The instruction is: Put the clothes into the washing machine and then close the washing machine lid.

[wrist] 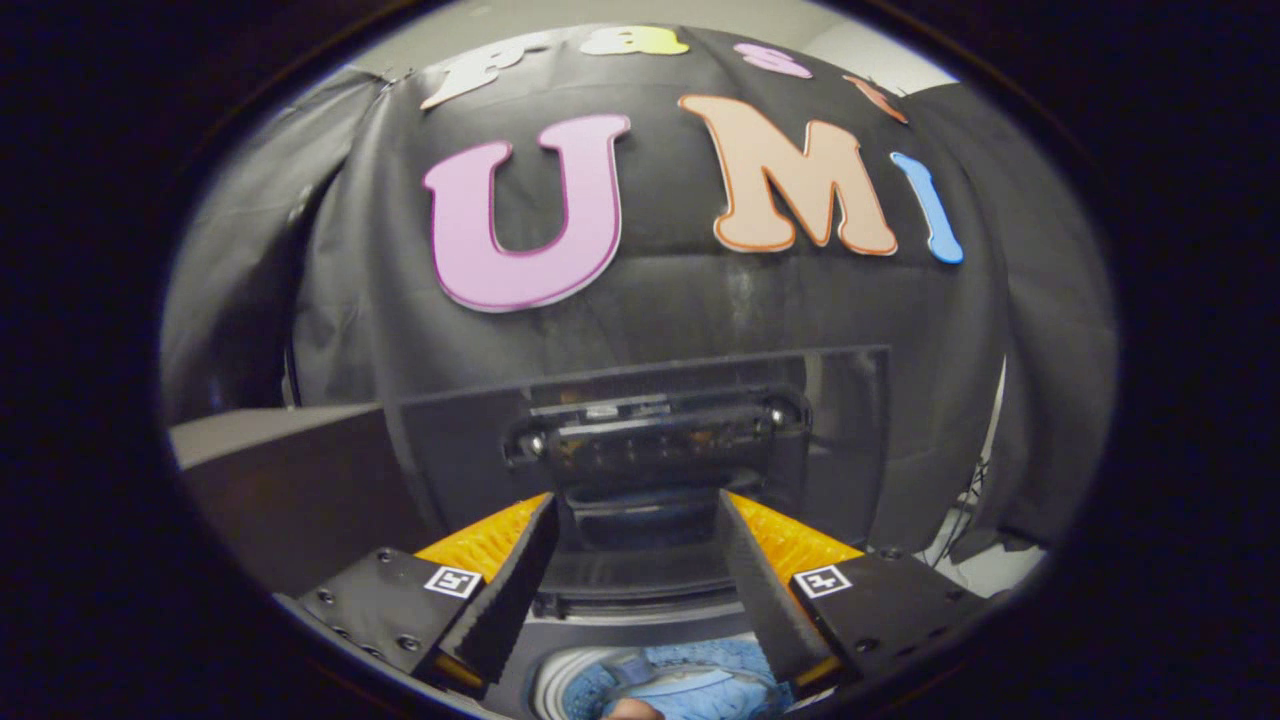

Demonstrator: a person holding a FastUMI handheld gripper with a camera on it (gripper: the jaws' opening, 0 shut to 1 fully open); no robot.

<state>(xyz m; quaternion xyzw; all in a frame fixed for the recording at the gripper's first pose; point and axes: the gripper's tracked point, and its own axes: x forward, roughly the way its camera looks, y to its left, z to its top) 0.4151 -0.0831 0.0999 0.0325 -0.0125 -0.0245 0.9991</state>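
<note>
Black cloth wall behind; washing machine (pixel 640 600) just ahead, lid (pixel 650 440) raised upright. Gripper (pixel 640 570) fingers spread apart, holding nothing. Blue clothes (pixel 680 685) already down in drum. Closing step next, probably: reach lid, swing down.

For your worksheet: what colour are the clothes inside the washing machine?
Light blue clothes, in the gripper view.

Clothes (pixel 680 690) in washer drum (pixel 560 680), bottom centre; lid (pixel 650 440) raised behind, probably between open fingers (pixel 510 590).
</note>
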